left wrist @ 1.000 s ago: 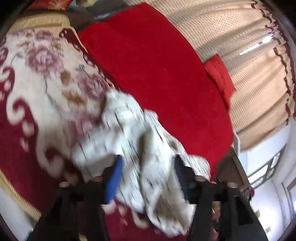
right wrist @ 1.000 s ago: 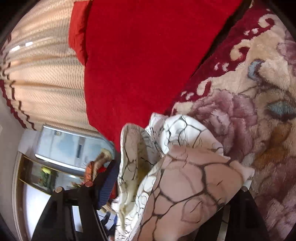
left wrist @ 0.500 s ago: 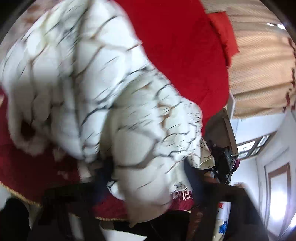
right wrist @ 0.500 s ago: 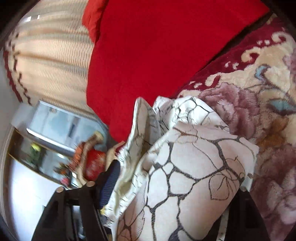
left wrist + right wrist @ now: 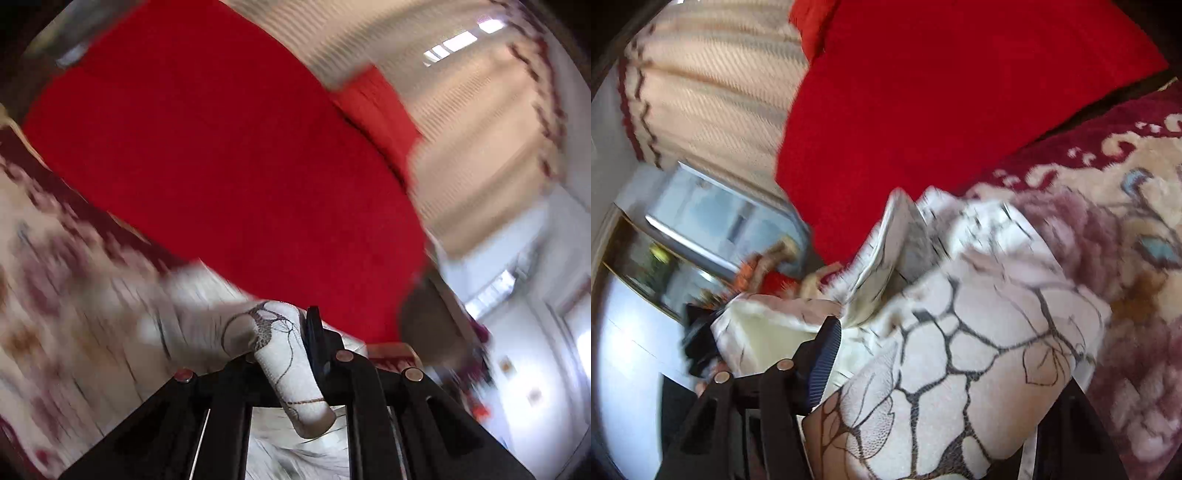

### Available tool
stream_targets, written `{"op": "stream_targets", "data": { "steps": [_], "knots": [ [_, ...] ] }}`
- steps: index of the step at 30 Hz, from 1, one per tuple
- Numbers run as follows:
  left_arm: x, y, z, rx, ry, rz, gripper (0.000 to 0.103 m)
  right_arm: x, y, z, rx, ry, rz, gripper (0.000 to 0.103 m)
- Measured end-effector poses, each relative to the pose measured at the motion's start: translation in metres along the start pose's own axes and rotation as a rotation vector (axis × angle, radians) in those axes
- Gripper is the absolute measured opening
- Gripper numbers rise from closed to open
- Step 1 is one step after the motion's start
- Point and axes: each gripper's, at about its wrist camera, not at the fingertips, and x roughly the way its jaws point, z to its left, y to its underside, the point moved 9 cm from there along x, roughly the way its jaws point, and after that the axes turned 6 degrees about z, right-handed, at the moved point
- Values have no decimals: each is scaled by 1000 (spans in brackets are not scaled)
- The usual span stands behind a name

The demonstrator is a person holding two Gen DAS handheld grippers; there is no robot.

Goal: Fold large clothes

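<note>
Left wrist view, left to right. The floral plush blanket in cream and maroon fills the near left, heavily blurred. On it, and running into your left gripper, is the white garment printed with thin dark branching lines. A rolled fold of it passes between the two black fingers, which stand narrow and pinch the cloth; the fold sticks out toward the camera below the grip. More of the same cloth shows under the gripper frame. Beyond lies the plain red bedspread, with a red pillow at its far right edge against the beige ribbed curtain. The room at far right is too blurred to read.

Right wrist view, left to right. The beige curtain hangs far left, above a pale cabinet with smeared items on it. Your right gripper is near centre: its left finger, with a blue ribbed pad, presses the garment's edge; the right finger is hidden by cloth, so you cannot tell how wide the jaws stand. The garment is bunched in thick folds, cream-white with bold dark veins and leaf outlines, resting on the floral blanket. The red bedspread lies beyond it.
</note>
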Motion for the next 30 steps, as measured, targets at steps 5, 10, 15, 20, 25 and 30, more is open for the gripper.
{"op": "stream_targets", "data": {
  "steps": [5, 10, 15, 20, 25, 30],
  "knots": [
    [45, -36, 100, -271, -140, 49, 15, -13, -39, -33, 145, -30, -175, 63],
    [37, 11, 117, -294, -134, -114, 55, -42, -56, -55, 213, -13, -304, 64],
    [-10, 61, 80, -112, -172, -276, 74, -34, -47, -24, 57, 53, -284, 64],
    [-6, 96, 82, -10, -386, -184, 76, -4, -25, 1, -40, 111, -200, 64],
    [18, 127, 114, 18, -625, -50, 76, 14, -2, 19, -113, 138, -154, 64],
    [3, 123, 120, 27, -639, -80, 76, 35, 22, 25, -120, 139, -81, 64]
  ]
}}
